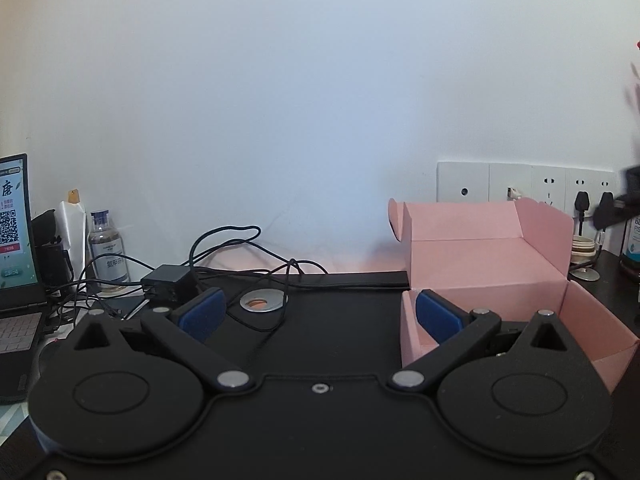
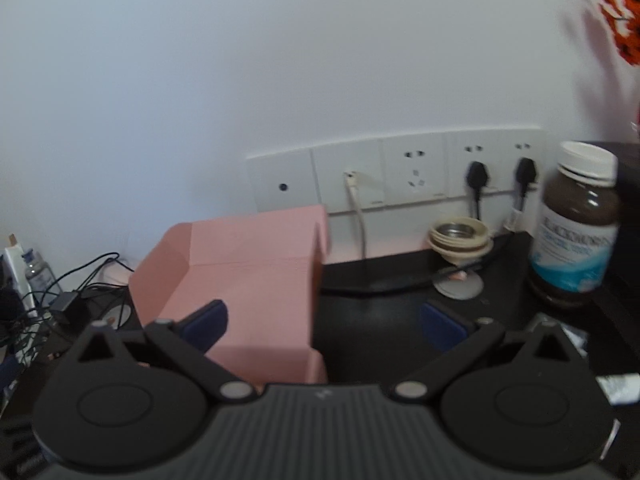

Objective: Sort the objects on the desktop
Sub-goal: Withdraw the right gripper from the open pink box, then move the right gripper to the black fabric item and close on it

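Observation:
An open pink cardboard box (image 1: pixel 488 264) stands on the dark desk at the right in the left wrist view; in the right wrist view the same pink box (image 2: pixel 256 280) is at the left. My left gripper (image 1: pixel 318 314) is open and holds nothing; its right finger sits in front of the box's near corner. My right gripper (image 2: pixel 324 322) is open too, its left finger in front of the box wall. A silver washer-like ring (image 1: pixel 263 301) lies on the desk ahead of the left gripper. A brown pill bottle (image 2: pixel 576 224) with a white cap stands at the right.
A black adapter (image 1: pixel 168 282) with tangled cables lies behind the ring. A laptop (image 1: pixel 16 248), a clear bottle (image 1: pixel 107 252) and a white tube stand at the left. Wall sockets (image 2: pixel 416 176) with plugs line the back. A small stacked cup stand (image 2: pixel 460 240) sits near the bottle. Orange flowers (image 2: pixel 620 12) hang top right.

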`<state>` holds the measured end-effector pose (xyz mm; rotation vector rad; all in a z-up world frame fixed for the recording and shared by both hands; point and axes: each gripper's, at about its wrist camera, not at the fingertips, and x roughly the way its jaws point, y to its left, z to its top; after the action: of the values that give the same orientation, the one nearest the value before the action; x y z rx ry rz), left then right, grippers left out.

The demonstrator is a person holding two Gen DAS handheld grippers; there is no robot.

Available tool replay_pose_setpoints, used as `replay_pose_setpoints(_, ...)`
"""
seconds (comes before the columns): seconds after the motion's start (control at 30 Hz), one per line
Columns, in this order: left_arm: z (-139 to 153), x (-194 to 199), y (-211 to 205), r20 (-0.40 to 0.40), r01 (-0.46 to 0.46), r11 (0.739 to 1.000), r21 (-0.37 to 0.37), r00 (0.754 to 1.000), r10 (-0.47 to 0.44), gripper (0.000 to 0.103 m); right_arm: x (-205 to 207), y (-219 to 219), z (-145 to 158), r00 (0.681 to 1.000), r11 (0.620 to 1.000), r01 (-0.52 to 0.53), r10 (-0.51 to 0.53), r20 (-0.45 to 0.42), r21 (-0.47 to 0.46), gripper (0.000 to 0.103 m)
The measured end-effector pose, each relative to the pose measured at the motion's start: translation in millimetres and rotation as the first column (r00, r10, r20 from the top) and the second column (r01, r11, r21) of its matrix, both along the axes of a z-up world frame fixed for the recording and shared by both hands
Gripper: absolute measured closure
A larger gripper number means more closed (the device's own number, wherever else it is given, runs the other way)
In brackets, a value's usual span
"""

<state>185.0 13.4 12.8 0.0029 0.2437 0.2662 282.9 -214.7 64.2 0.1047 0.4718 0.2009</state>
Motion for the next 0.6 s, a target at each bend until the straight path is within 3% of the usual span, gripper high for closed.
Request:
replay_pose_setpoints(0.2, -4, 1, -2, -0.023, 0.031, 0.999, -0.018, 0.999, -0.031, 0.0, -56, -50, -16, 0.999, 0.999, 0.034, -0.034, 0.035, -0.01, 0.001)
replay_pose_setpoints(0.47, -13, 9, -2, -0.083, 0.079, 0.995, -0.059, 0.993, -0.084, 0.0, -124, -86, -49, 0.999, 0.983, 0.024, -0.016, 0.045, -0.18, 0.001)
replay_pose_setpoints(0.6, -15, 11, -11, -0.104, 0.097, 0.995, -0.019, 0.99, -0.098, 0.0, -145, -107, -62, 0.999, 0.982, 0.04, -0.033, 0.042, -0.185, 0.001)
